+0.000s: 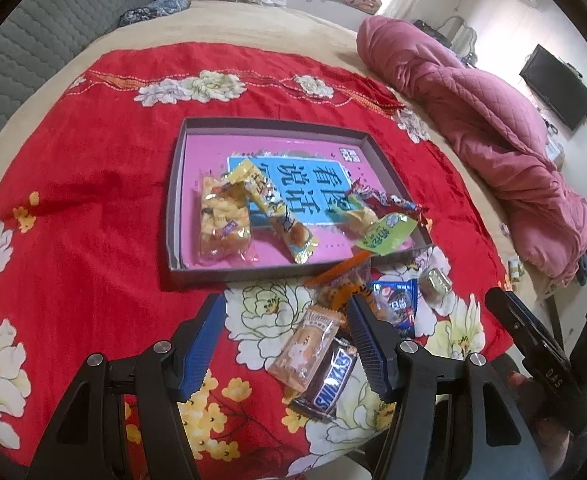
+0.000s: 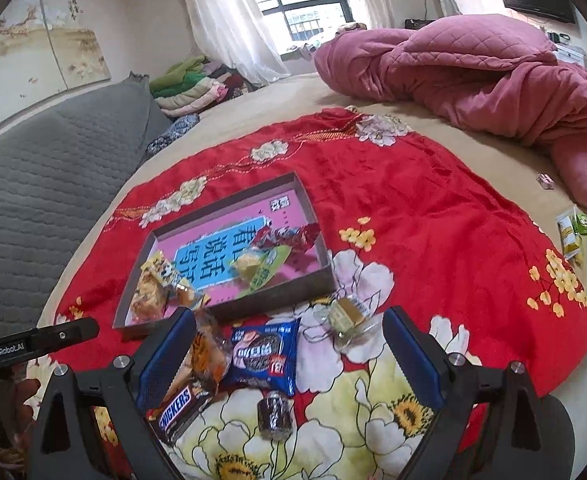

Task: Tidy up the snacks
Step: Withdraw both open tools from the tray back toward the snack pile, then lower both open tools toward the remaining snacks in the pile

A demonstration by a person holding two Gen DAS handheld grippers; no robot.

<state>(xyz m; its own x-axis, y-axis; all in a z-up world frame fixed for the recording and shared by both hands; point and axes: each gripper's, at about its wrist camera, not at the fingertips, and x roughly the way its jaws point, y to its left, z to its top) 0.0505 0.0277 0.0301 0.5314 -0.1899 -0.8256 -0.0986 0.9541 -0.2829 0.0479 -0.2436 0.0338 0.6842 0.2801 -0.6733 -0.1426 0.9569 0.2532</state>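
Loose snacks: Snickers (image 1: pixel 327 380), peach pack (image 1: pixel 307 346) and Oreo (image 2: pixel 265 354) lie on the bed, just short of the tray (image 1: pixel 175 208).
Left gripper (image 1: pixel 287 340): jaws wide, empty; peach pack between them, long axis toward the tray.
Right gripper (image 2: pixel 293 346): jaws wide, empty, Oreo between.
Nearer arm: cannot tell.

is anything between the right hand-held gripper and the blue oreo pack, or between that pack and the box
Nothing visible blocks the right hand-held gripper: its jaws are open around the blue Oreo pack. An orange-wrapped snack lies against the pack's left edge. Toward the box, only its low near wall stands in the way.
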